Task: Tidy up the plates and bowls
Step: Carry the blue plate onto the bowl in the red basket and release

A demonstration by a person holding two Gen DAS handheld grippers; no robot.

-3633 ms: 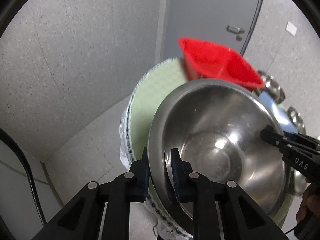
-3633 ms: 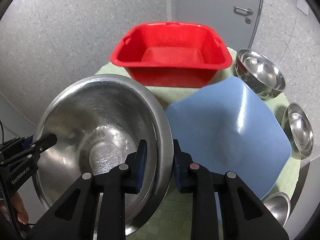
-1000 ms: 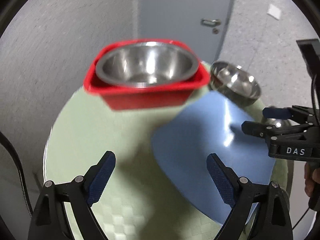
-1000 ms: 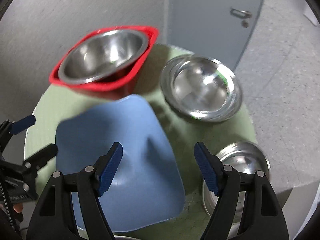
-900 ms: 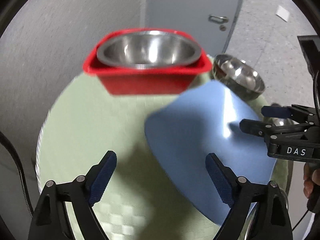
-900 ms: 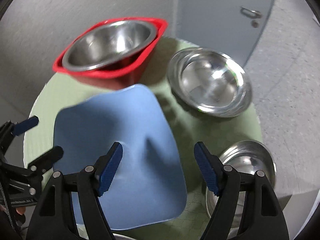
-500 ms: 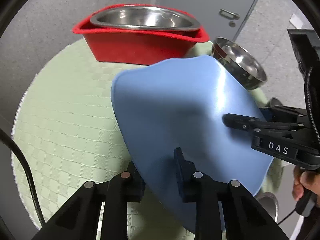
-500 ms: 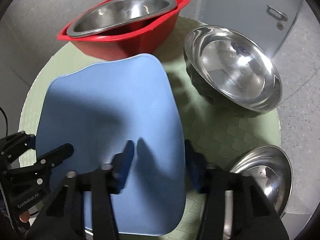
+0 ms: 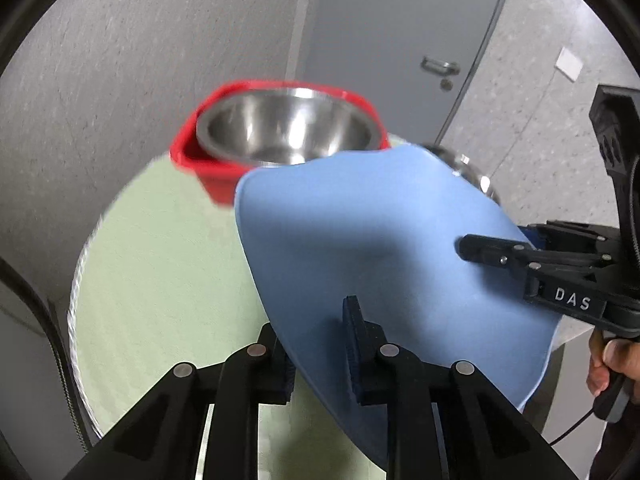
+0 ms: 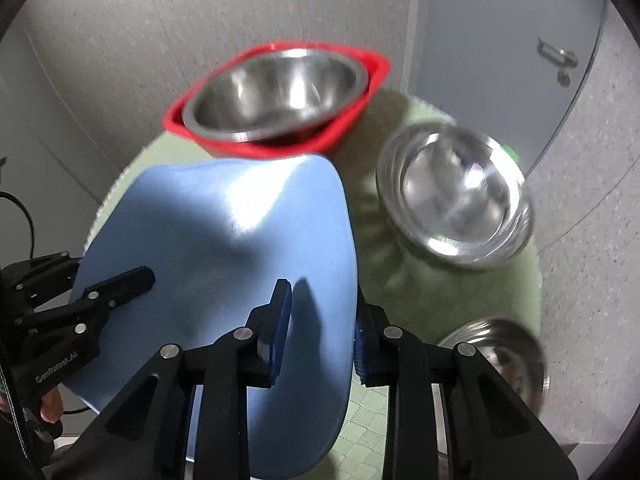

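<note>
Jaws of left gripper (image 9: 318,344) and right gripper (image 10: 320,328) clamped on opposite edges of blue plate (image 10: 224,248). Two loose steel bowls (image 10: 456,200) on desk (image 10: 440,292) fully visible from right wrist only.

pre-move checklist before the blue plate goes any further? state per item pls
1. Left hand-held gripper clamped on blue plate edge: ok.
2. Right hand-held gripper clamped on the opposite edge: ok.
3. Plate lifted off the green mat: looks raised and tilted; underside contact cannot tell.
4. Red tub free to receive the plate: not ok, the large steel bowl fills it.
5. Medium steel bowl clear of the plate: ok, apart.
6. Small steel bowl near the mat's edge: cannot tell, blurred.
</note>
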